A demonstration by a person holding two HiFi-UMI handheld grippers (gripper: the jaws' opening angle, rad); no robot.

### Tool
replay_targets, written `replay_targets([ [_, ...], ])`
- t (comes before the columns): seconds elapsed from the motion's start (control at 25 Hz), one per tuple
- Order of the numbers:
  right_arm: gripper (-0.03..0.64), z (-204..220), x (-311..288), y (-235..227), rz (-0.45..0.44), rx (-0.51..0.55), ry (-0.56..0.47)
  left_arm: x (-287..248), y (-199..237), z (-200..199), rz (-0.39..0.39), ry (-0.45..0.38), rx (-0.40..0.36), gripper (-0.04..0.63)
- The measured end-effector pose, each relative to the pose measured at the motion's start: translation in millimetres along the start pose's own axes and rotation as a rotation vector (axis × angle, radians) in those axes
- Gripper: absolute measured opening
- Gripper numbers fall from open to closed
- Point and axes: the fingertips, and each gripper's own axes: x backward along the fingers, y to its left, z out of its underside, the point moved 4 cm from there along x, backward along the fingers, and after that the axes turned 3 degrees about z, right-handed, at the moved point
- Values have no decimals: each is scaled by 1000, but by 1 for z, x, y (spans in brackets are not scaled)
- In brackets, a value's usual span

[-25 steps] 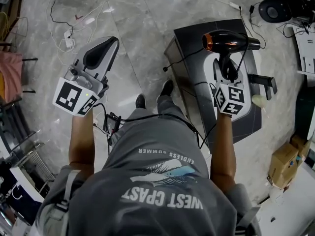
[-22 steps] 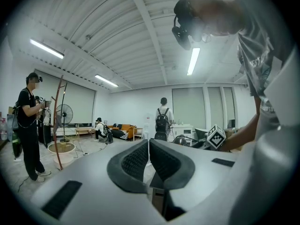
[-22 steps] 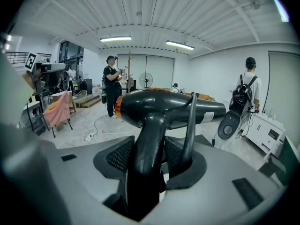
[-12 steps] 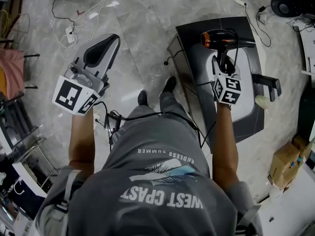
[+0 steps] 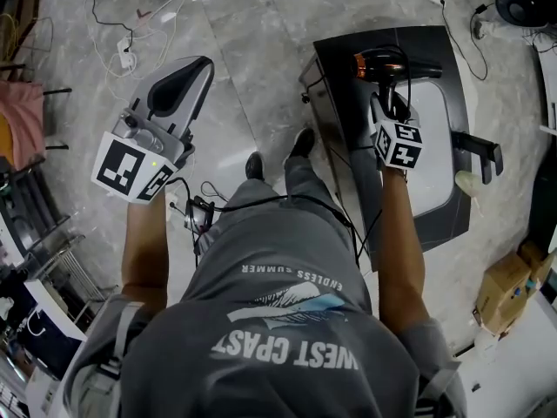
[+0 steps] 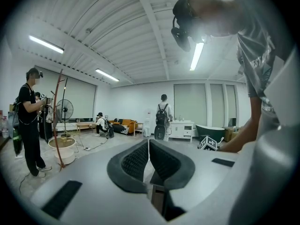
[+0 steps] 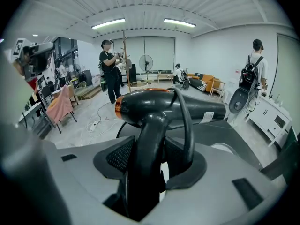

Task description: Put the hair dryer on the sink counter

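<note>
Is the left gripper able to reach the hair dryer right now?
Probably not: the left gripper is shut, off over the floor; the right gripper grips the hair dryer over the sink counter.

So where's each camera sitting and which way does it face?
Head view: on the person's head, facing steeply down at sink counter; shirt, forearms, shoes show.
Left gripper view: on left gripper, facing across the room; shut jaws, person's torso show.
Right gripper view: on right gripper, facing over the counter; jaws clamp hair dryer.
Shared: head and right gripper views both show the hair dryer.
</note>
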Motion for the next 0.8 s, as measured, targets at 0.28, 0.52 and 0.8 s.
replay_targets([
  [0.28,219,10,-26,8,-23,9,44,-5,6,8,-11,17,16,25],
  [0.52,219,17,-44,6,-36,18,70,-12,7,13,-21,27,22,25],
  [0.8,219,20,-54,-1,-30,24,85,-12,11,20,-40,37,31,25],
])
